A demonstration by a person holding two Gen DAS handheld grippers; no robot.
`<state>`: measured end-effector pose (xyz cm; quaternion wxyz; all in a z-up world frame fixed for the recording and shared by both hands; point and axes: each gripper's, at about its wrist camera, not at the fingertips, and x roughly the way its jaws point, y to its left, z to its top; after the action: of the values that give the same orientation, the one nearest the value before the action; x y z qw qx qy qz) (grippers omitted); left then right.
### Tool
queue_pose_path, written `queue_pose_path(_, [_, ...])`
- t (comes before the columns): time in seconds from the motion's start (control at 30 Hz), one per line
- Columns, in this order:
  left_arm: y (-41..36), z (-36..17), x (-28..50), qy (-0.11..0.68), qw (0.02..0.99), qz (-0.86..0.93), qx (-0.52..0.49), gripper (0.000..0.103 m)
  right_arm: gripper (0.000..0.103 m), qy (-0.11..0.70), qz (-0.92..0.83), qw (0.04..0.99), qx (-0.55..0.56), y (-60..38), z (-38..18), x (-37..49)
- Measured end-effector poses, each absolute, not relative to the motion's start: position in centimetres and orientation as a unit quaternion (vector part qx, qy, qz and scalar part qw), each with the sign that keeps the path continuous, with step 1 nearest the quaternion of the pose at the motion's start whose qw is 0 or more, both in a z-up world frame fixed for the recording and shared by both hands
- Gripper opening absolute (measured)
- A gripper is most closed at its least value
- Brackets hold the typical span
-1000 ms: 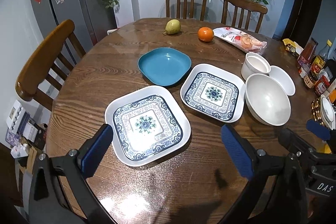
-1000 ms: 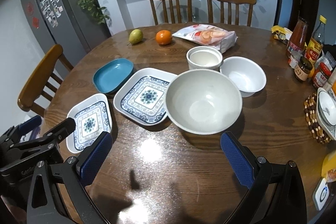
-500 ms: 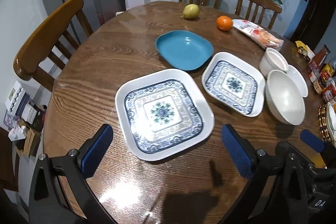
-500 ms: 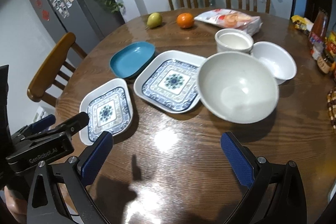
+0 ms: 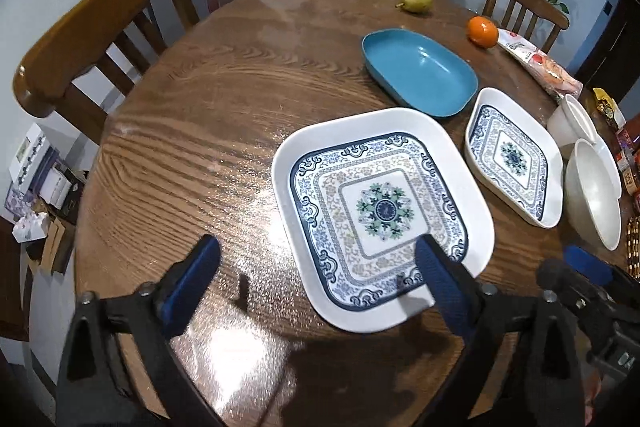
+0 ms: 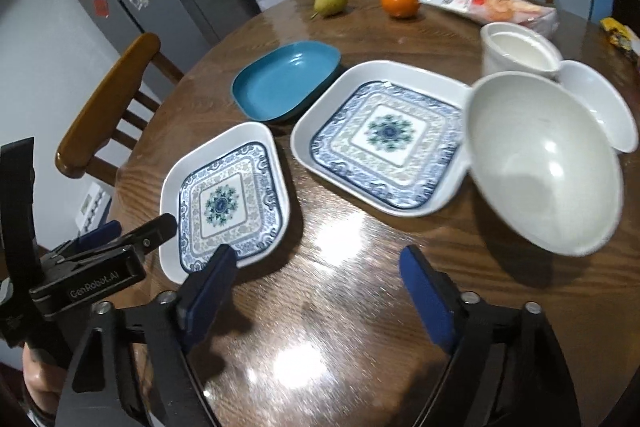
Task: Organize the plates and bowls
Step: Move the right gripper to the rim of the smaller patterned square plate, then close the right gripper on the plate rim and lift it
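We hold our left gripper [image 5: 316, 279] low over the round wooden table [image 5: 192, 131], fingers apart and just closing in a little, nothing pressed between them. The nearer patterned plate [image 5: 380, 211] lies at its one o'clock, under the right finger's tip. Our right gripper [image 6: 316, 283] is likewise parted and narrowing, empty. The second patterned plate [image 6: 384, 135] sits at its twelve o'clock, the blue dish [image 6: 286, 81] at eleven, the big white bowl [image 6: 544, 167] at two.

Two patterned square plates [image 5: 380, 211] [image 5: 514, 157], teal plate [image 5: 420, 71], white bowls [image 6: 540, 163] — flat, side by side
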<state>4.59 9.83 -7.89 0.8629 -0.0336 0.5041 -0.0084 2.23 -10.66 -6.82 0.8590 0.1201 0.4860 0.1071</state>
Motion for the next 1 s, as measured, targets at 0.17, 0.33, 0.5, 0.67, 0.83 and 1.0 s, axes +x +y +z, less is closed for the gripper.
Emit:
queue_pose_path(0.17, [10.2, -9.1, 5.6, 0.517, 0.854, -0.014, -0.044, 0.068, 0.062, 0.501, 0.128, 0.848, 0.118, -8.8, -8.3, 4.6])
queue_pose_path(0.33, [10.8, -10.0, 6.5, 0.528, 0.847, -0.024, -0.06, 0.044, 0.048, 0.513, 0.137, 0.842, 0.099, -6.9, -9.4, 6.3])
queue_pose_path(0.5, [11.3, -10.1, 6.7, 0.529, 0.845, -0.023, -0.074, 0.036, 0.025, 0.525, 0.141, 0.835, 0.085, -6.0, -10.5, 7.2])
queue_pose_path(0.67, [10.9, -10.2, 6.5, 0.522, 0.852, -0.022, -0.048, 0.03, 0.009, 0.524, 0.14, 0.837, 0.071, -6.0, -10.8, 7.4])
queue_pose_path(0.83, [11.7, -10.1, 6.3, 0.526, 0.848, -0.033, -0.052, 0.018, 0.008, 0.529, 0.142, 0.831, 0.098, -7.1, -11.0, 6.5])
queue_pose_path(1.0, [10.6, -9.3, 4.5, 0.522, 0.851, -0.051, -0.015, 0.019, 0.009, 0.534, 0.158, 0.822, 0.114, -8.0, -10.3, 3.3])
